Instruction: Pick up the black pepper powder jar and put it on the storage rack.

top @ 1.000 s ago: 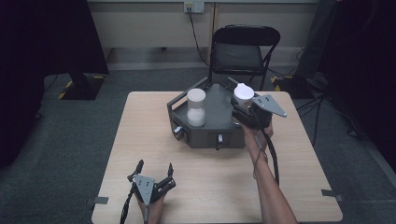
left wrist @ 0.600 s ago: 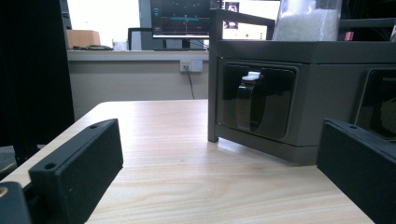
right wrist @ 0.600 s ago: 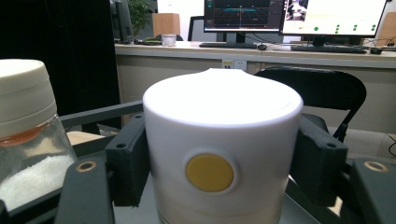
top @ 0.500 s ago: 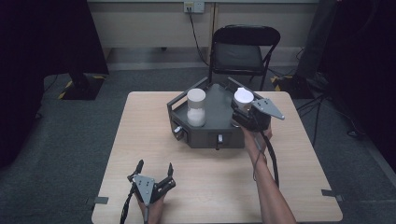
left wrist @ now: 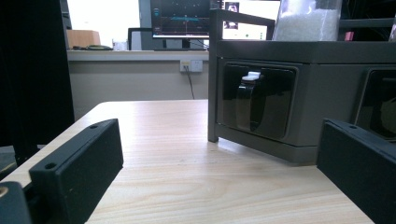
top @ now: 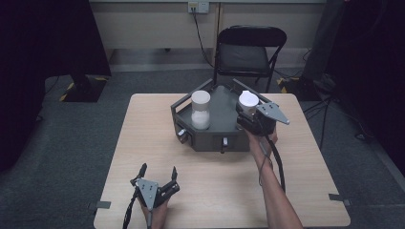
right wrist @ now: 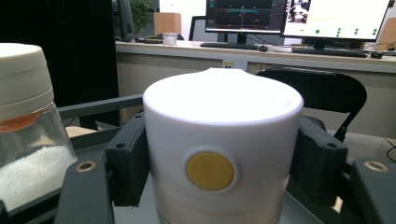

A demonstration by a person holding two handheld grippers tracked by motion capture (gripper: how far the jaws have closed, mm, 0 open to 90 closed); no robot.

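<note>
Near the person, the left tool rests on the bench with jaws apart, holding nothing. Farther off, the right tool is clamped on the white container over the grey tray, beside 1 jar of white grains. The container stands upright, long axis vertical, yellow dot toward the right tool's camera. I judge that releasing is left.

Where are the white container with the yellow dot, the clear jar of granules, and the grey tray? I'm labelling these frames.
white container (right wrist: 219, 140), right gripper view, front wall.
clear jar (top: 200, 112), high view, side wall.
grey tray (top: 210, 142), high view, front wall.
</note>
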